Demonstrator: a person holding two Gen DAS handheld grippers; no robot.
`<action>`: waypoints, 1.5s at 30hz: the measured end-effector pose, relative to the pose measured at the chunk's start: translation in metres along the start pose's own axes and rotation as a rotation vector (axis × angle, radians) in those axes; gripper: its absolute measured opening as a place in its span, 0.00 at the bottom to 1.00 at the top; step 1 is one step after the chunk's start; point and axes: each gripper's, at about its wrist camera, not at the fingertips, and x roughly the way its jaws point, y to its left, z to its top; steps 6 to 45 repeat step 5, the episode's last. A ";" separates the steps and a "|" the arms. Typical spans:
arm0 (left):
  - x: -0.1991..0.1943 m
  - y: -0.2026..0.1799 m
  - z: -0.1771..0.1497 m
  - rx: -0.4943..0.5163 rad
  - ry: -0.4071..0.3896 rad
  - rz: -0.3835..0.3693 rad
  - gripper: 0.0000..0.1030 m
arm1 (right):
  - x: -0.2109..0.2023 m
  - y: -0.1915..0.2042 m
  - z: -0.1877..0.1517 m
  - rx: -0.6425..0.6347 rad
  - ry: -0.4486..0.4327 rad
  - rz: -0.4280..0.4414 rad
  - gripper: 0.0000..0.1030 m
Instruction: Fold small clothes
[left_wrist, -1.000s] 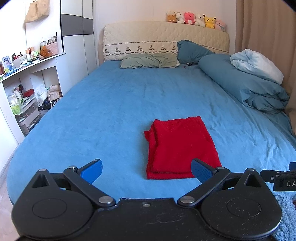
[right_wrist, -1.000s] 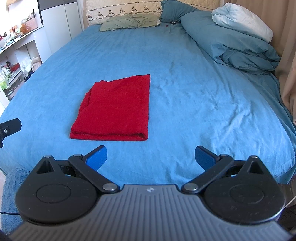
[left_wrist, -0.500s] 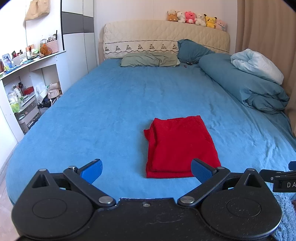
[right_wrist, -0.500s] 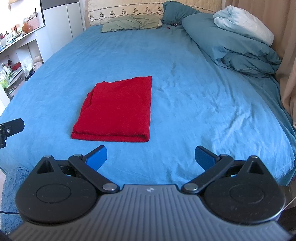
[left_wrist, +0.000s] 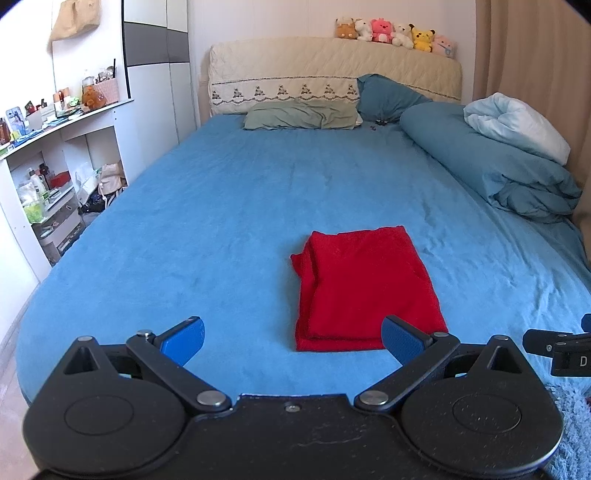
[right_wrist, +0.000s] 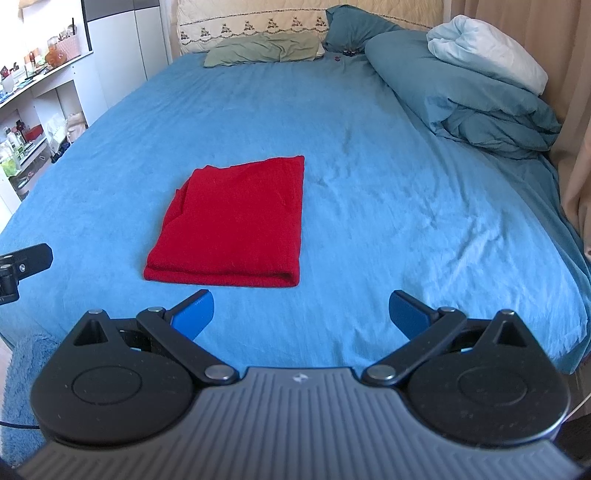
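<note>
One folded red garment (left_wrist: 364, 291) on blue bed (left_wrist: 221, 221), both grippers' fingers (left_wrist: 183, 339) (right_wrist: 194, 314) spread wide (holding nothing)

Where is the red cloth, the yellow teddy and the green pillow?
red cloth (right_wrist: 236, 225), right wrist view, middle of its top layer
yellow teddy (left_wrist: 422, 38), left wrist view, its body
green pillow (left_wrist: 299, 118), left wrist view, its middle

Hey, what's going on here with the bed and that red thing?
A person is holding two grippers over the near edge of a bed, folding small clothes. A red garment lies folded into a neat rectangle on the blue sheet. The left gripper and the right gripper are both open, empty, and short of the cloth, touching nothing. The fold looks finished. Pillows and a rolled duvet sit farther back.
</note>
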 end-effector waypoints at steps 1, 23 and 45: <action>0.000 0.000 0.000 0.002 -0.002 0.002 1.00 | 0.000 0.000 0.000 -0.001 0.000 0.000 1.00; 0.002 -0.002 0.000 0.006 -0.004 -0.001 1.00 | 0.000 0.001 0.001 0.000 0.001 -0.002 1.00; 0.002 -0.002 0.000 0.006 -0.004 -0.001 1.00 | 0.000 0.001 0.001 0.000 0.001 -0.002 1.00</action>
